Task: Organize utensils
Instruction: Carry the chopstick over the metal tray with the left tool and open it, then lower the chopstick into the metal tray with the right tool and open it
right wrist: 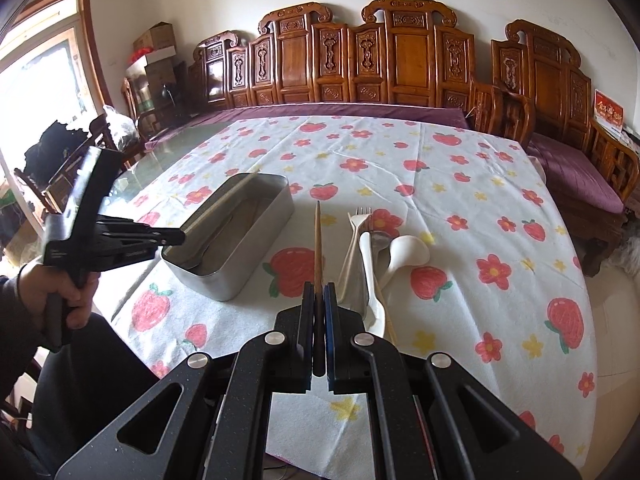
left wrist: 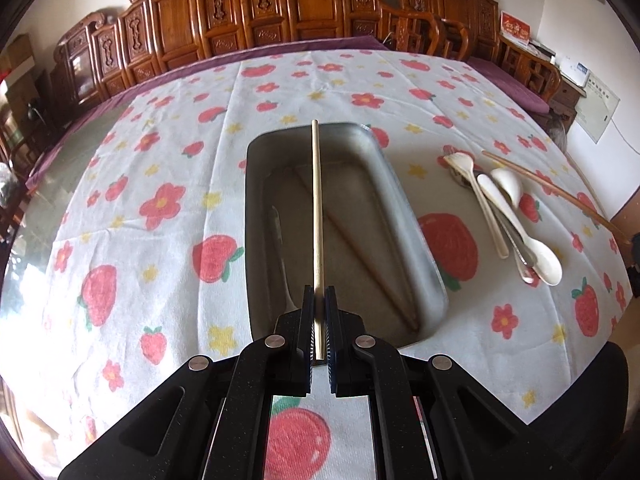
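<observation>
My left gripper [left wrist: 319, 292] is shut on a pale wooden chopstick [left wrist: 317, 200], which points forward over the metal tray [left wrist: 404, 200]. Inside the tray a second chopstick [left wrist: 360, 248] lies on the diagonal, and a metal utensil [left wrist: 280, 240] rests along its left wall. My right gripper [right wrist: 319, 288] is shut on a dark brown chopstick [right wrist: 318, 240], held above the cloth between the tray [right wrist: 248, 264] and a pile of utensils. The pile holds a fork [right wrist: 354, 236], white spoons [right wrist: 370, 276] and a metal spoon [right wrist: 380, 242]. The left gripper [right wrist: 182, 236] hovers at the tray's near left corner.
A strawberry-print cloth [right wrist: 460, 184] covers the table. A person's hand [right wrist: 76, 292] and dark sleeve sit at the lower left. Carved wooden benches with purple cushions [right wrist: 568, 168] line the far and right sides. Bare glass tabletop [right wrist: 168, 148] shows left of the cloth.
</observation>
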Demonstrator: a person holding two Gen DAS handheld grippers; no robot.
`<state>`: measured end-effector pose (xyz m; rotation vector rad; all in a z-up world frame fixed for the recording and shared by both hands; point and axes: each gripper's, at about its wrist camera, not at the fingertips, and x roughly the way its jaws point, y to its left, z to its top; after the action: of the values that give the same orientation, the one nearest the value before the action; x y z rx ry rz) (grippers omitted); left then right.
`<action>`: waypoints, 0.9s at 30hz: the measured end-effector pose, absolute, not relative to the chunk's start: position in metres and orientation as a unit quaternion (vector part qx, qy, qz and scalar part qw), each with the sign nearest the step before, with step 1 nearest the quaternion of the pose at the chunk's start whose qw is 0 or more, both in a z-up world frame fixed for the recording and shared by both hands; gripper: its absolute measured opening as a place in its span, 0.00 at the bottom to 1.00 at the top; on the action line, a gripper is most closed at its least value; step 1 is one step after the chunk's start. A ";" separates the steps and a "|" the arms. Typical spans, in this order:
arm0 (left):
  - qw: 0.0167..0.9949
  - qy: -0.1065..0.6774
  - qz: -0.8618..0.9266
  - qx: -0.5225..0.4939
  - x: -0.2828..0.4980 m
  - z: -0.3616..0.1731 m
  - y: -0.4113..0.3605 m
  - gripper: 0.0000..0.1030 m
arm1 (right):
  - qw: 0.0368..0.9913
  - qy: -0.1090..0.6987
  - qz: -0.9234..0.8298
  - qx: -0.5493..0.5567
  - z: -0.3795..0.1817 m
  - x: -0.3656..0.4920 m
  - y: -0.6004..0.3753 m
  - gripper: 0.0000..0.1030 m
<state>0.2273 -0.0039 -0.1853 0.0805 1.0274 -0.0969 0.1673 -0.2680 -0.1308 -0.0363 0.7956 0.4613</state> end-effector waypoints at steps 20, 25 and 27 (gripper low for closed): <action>0.878 0.475 -0.058 0.025 0.230 -0.172 0.012 0.29 | 0.888 0.391 0.241 -0.028 -0.129 0.184 -0.216 0.06; 0.890 0.452 -0.051 0.020 0.220 -0.153 0.028 0.32 | 0.883 0.395 0.253 -0.023 -0.130 0.195 -0.191 0.06; 0.893 0.447 -0.048 0.016 0.217 -0.147 0.035 0.32 | 0.882 0.395 0.256 -0.026 -0.130 0.200 -0.179 0.06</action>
<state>0.2173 0.0347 -0.1473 0.0324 0.9272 -0.0992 0.1995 -0.1794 -0.1304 -0.0535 0.8224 0.5330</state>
